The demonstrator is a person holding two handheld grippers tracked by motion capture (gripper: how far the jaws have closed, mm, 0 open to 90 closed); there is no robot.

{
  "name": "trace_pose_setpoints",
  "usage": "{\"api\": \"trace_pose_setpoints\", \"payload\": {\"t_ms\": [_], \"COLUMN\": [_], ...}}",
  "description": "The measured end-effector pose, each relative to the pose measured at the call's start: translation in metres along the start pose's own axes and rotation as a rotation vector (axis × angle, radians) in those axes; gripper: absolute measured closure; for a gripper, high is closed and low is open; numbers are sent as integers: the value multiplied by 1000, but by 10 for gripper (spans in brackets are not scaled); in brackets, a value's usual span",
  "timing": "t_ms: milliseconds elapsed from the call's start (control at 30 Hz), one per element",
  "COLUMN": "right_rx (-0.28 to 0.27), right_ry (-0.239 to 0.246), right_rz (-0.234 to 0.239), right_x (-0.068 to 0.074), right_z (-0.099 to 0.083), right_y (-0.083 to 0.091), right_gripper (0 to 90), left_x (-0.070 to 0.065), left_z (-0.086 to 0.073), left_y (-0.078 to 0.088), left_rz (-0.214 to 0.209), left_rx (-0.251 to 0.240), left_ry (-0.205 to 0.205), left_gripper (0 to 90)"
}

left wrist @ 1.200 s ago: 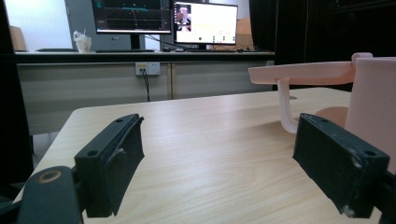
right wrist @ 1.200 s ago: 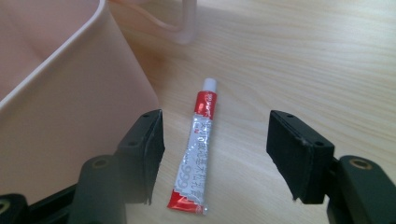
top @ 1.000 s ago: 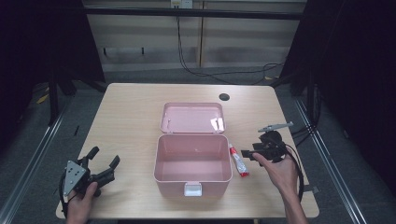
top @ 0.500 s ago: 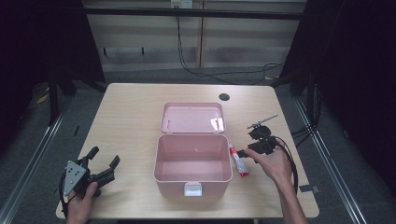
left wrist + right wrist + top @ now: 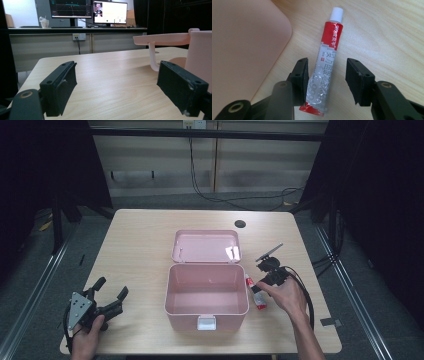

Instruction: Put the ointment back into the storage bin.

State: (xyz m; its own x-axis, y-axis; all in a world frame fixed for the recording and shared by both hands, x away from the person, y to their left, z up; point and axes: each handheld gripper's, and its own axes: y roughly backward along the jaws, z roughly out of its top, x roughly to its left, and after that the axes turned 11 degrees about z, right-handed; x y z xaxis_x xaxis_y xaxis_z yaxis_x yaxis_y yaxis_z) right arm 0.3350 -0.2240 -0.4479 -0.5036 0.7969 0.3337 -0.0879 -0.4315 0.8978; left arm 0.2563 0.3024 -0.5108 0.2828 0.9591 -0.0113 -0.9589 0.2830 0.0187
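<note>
Currently, a crinkled red-and-silver tube [image 5: 325,65] with white cap is straddled by the closing, half-open right gripper [image 5: 327,75] beside a smooth pink plastic box [image 5: 206,292].

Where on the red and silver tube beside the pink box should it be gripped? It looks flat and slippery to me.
Probably across the tube's silver lower body, coming straight down from above. It lies flat on the table beside the pink box, so its two long sides are free; the right hand-held gripper already straddles them there.
</note>
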Motion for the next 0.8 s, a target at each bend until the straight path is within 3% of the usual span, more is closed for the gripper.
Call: {"api": "trace_pose_setpoints", "payload": {"t_ms": [367, 800], "right_rx": [46, 57], "right_ry": [-25, -34], "right_rz": [-22, -42], "right_x": [0, -2], "right_z": [1, 1], "right_y": [-15, -21], "right_gripper": [598, 680], "left_x": [0, 0], "left_z": [0, 0], "left_y": [0, 0], "left_rz": [0, 1], "left_rx": [0, -1], "left_ry": [0, -4], "left_gripper": [155, 156]}}
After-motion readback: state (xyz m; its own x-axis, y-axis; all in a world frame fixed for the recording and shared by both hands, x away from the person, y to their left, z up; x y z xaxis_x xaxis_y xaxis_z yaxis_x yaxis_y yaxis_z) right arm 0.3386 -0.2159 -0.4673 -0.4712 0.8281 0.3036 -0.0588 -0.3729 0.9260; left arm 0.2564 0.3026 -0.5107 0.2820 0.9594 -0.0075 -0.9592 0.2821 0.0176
